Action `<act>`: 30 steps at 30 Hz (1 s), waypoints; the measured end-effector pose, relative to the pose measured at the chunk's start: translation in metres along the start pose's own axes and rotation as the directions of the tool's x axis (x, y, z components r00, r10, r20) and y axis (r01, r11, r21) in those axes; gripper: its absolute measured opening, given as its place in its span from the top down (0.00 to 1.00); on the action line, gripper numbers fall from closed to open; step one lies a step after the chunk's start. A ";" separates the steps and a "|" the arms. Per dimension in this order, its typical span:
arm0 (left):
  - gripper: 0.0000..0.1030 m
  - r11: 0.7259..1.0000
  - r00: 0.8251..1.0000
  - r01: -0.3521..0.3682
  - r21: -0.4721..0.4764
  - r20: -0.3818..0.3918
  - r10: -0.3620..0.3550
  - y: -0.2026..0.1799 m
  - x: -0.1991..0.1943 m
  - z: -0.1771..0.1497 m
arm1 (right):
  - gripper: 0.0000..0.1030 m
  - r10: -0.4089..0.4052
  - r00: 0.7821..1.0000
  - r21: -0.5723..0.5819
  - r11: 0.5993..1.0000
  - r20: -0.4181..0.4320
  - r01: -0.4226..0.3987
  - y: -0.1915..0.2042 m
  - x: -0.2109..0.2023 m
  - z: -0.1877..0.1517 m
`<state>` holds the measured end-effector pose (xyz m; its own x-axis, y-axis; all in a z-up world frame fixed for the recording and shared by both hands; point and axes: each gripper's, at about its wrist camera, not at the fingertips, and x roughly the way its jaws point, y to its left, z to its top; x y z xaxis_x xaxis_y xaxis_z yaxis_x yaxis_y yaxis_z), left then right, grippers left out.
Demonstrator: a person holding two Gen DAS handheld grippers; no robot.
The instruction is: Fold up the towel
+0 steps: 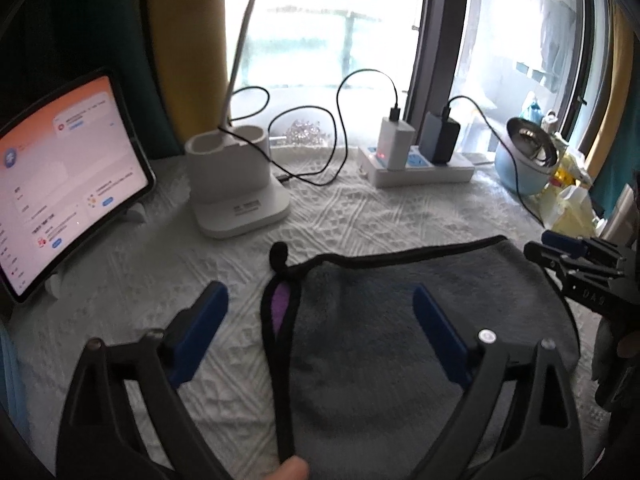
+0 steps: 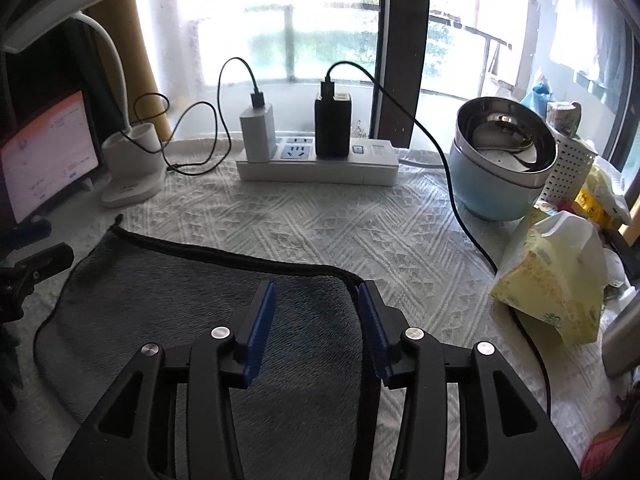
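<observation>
A grey towel (image 1: pixel 384 320) with black edging lies folded on the white patterned tablecloth (image 1: pixel 344 208); a purple inner layer shows at its left fold. My left gripper (image 1: pixel 320 300) is open wide, its blue pads on either side of the towel's left edge, above it. My right gripper (image 2: pixel 316 300) is open and empty over the towel's (image 2: pixel 180 300) far right corner. The right gripper also shows at the right edge of the left wrist view (image 1: pixel 560 252).
A tablet (image 1: pixel 60 176) stands at the left. A white lamp base (image 1: pixel 236 184), a power strip (image 2: pixel 320 164) with chargers and cables, a blue bowl (image 2: pixel 500 160) and a yellow tissue pack (image 2: pixel 552 280) stand behind and to the right.
</observation>
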<state>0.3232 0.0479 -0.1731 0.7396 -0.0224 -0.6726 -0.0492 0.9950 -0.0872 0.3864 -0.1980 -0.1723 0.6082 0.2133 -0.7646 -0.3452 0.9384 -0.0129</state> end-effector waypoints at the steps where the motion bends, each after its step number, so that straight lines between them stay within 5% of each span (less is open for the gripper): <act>1: 0.08 1.000 1.000 -0.001 -0.001 0.005 0.001 0.000 -0.004 -0.001 | 0.55 0.001 1.000 0.000 1.000 0.004 -0.001 0.001 -0.004 -0.001; 30: 0.07 0.998 0.994 -0.048 -0.049 0.093 0.053 -0.003 -0.125 -0.044 | 0.55 -0.007 0.993 0.004 1.000 0.116 0.006 0.025 -0.125 -0.040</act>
<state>0.2009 0.0433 -0.1212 0.7951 0.0391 -0.6052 -0.1178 0.9889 -0.0908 0.2731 -0.2117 -0.1028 0.6895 0.2372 -0.6843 -0.3385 0.9408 -0.0150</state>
